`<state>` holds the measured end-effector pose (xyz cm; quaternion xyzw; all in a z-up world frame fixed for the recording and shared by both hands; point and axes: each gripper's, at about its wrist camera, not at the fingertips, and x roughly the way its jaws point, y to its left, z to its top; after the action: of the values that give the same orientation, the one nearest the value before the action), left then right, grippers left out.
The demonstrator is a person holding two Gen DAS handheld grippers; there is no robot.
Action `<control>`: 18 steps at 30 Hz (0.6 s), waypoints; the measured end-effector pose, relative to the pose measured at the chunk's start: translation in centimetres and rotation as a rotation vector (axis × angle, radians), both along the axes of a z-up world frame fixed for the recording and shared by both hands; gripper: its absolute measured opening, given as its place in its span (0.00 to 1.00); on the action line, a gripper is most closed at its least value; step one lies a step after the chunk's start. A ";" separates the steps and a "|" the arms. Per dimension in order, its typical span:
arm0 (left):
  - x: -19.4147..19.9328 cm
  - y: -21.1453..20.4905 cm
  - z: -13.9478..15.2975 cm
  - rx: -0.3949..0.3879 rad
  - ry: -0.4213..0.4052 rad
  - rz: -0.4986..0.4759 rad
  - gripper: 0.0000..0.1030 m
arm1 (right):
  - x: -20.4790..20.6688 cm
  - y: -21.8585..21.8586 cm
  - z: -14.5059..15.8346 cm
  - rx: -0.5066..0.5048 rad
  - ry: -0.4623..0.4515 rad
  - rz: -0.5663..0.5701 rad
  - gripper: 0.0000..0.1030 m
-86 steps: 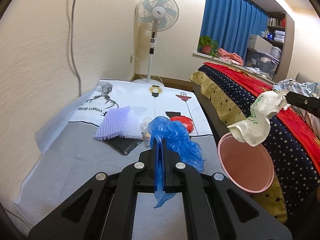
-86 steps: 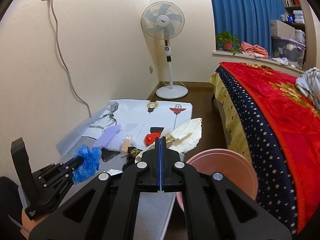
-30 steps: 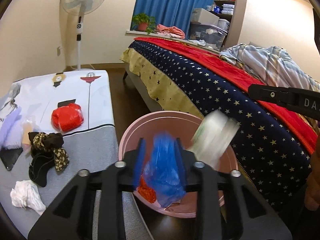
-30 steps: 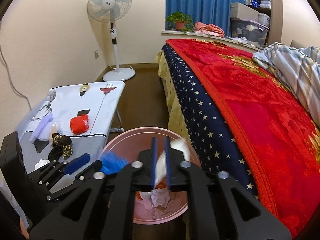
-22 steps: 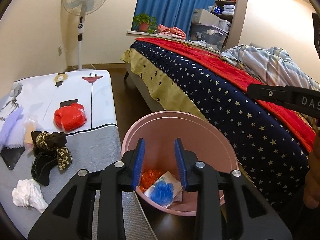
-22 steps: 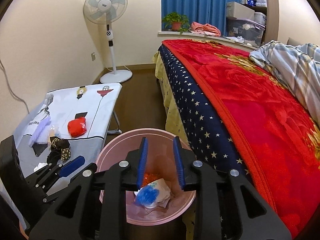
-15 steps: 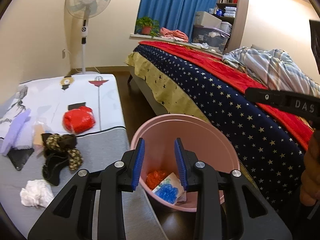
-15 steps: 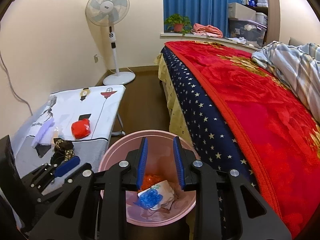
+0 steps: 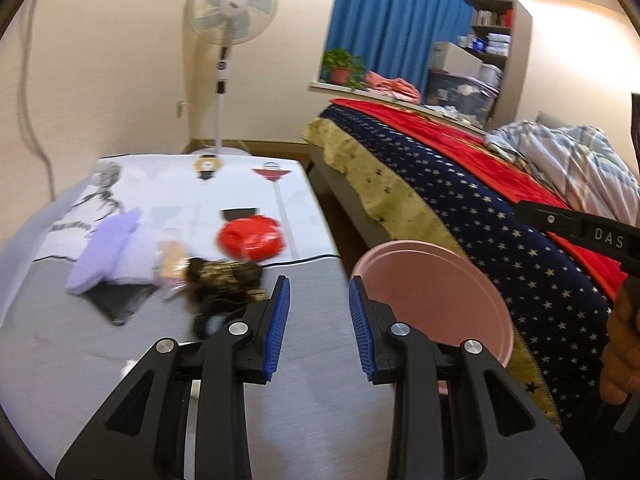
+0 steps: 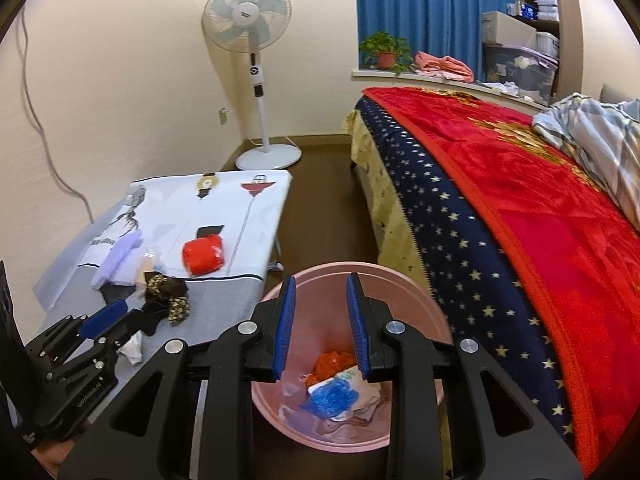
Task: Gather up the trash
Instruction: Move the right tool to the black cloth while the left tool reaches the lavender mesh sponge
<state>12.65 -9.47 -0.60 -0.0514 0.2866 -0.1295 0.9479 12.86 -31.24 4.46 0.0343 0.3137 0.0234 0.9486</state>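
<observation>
Currently both hand-held grippers are spread apart and carry nothing. Right hand-held gripper (image 10: 319,322) hangs over the pink bin (image 10: 420,292), which stands on the floor between tabletop (image 10: 224,312) and bed (image 10: 520,208). Inside the bin: blue plastic bag (image 10: 332,398), orange scrap (image 10: 334,362), white paper wad (image 10: 366,396). Left hand-held gripper (image 9: 318,330) points across the tabletop's right edge, bin rim (image 9: 460,264) at its 2 o'clock. Trash on the tabletop: red bag (image 9: 250,238) at 11 o'clock of the left hand-held gripper, dark patterned cloth (image 9: 224,284) just left of its fingers, lilac foam piece (image 9: 110,250) at 10 o'clock, white tissue (image 10: 134,346) near the left hand-held gripper in the right wrist view. Left view is motion-blurred. Standing fan (image 10: 256,56) at 12 o'clock by the wall.
</observation>
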 end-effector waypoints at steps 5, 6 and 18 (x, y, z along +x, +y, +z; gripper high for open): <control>-0.3 3.1 -0.1 -0.003 0.007 0.074 0.30 | 0.6 2.3 0.1 0.027 -0.012 0.036 0.26; -0.3 3.7 -0.2 -0.003 0.009 0.094 0.30 | 0.8 2.8 0.1 0.036 -0.015 0.044 0.26; 0.6 9.7 -0.7 0.018 -0.015 0.317 0.30 | 3.8 9.5 -2.5 0.144 0.009 0.160 0.26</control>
<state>13.22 0.21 -1.26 -0.0867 0.2690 0.0241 0.9589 16.69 -21.76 1.96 0.0775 0.3173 0.1214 0.9373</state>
